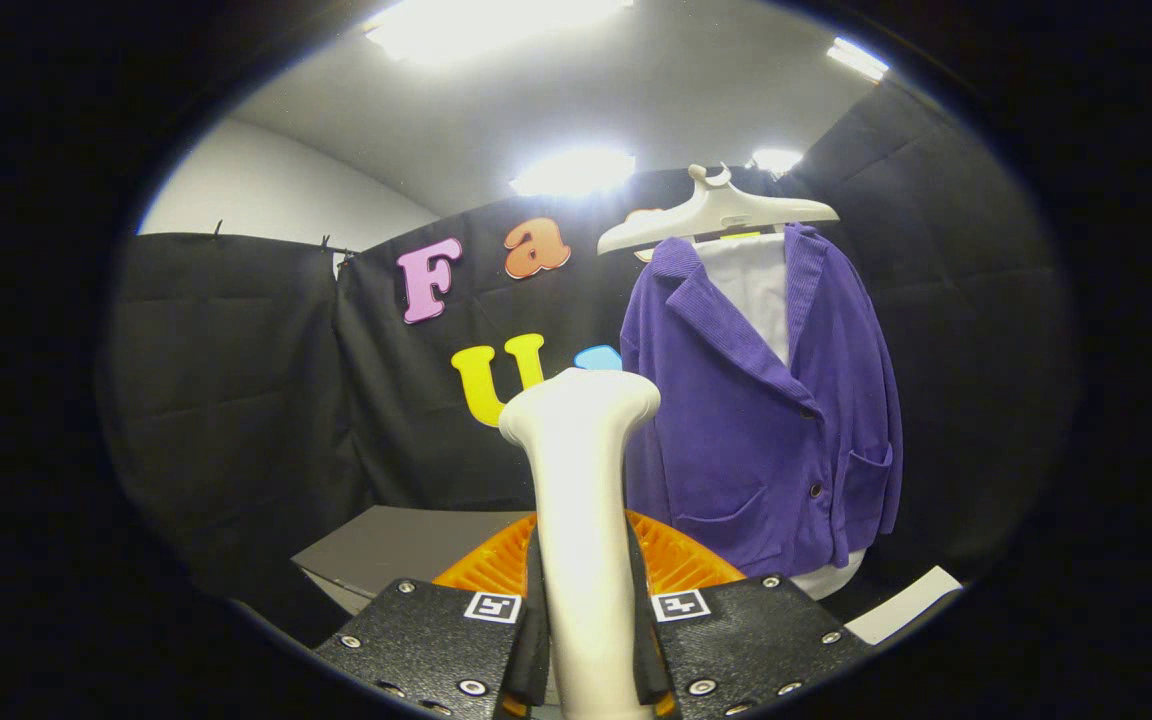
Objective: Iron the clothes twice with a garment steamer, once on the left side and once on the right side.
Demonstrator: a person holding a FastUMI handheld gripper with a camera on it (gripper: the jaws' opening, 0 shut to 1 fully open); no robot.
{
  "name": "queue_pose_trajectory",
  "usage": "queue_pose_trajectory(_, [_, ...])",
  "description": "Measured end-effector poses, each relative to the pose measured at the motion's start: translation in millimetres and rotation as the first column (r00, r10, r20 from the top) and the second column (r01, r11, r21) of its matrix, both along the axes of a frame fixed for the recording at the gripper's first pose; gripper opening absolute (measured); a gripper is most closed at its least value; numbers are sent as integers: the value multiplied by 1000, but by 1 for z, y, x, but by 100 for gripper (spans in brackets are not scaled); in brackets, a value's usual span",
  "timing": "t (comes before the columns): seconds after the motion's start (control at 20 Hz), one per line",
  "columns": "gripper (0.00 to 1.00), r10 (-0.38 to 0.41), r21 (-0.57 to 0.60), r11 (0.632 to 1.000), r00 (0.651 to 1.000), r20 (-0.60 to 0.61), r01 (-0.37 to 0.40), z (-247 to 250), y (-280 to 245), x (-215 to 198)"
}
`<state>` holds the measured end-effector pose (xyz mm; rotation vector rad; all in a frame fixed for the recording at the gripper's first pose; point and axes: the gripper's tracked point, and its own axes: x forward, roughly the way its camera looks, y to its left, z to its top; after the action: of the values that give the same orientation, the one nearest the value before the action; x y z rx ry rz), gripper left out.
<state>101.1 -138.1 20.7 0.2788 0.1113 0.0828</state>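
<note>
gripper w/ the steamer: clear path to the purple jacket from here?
Probably yes. The gripper is shut on the steamer, and the purple jacket hangs on its hanger beyond the steamer head, off to one side, with nothing visible between them.

- A grey counter (401,545) lies low beyond the fingers, to their left, against the black cloth wall; the part of its top that shows is flat and bare.
- An orange ribbed thing (681,562) stands just ahead of the fingers at the counter's near side; its base is hidden, so whether it rests on the counter cannot be told.
- A pale flat strip (904,603) lies low to the right, below the clothes; what it belongs to is unclear.
- A white hanger (721,212) carries the purple jacket (766,410), which hangs over a white garment (758,285).
- The gripper (584,530) has both fingers pressed on the white garment steamer (581,450).
</note>
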Motion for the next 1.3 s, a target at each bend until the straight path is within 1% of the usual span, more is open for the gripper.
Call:
queue_pose_trajectory(0.4, [33,-130,6,991,990,48,130,27,-37,62])
queue_pose_trajectory(0.7, [33,-220,16,976,973,66,219,32,-61,93])
queue_pose_trajectory(0.95, [33,-263,54,964,963,62,260,30,-74,116])
queue_pose_trajectory(1.05, [33,-279,46,960,958,70,277,26,-79,127])
queue_pose_trajectory(1.3, [33,-315,39,949,948,45,314,5,-89,128])
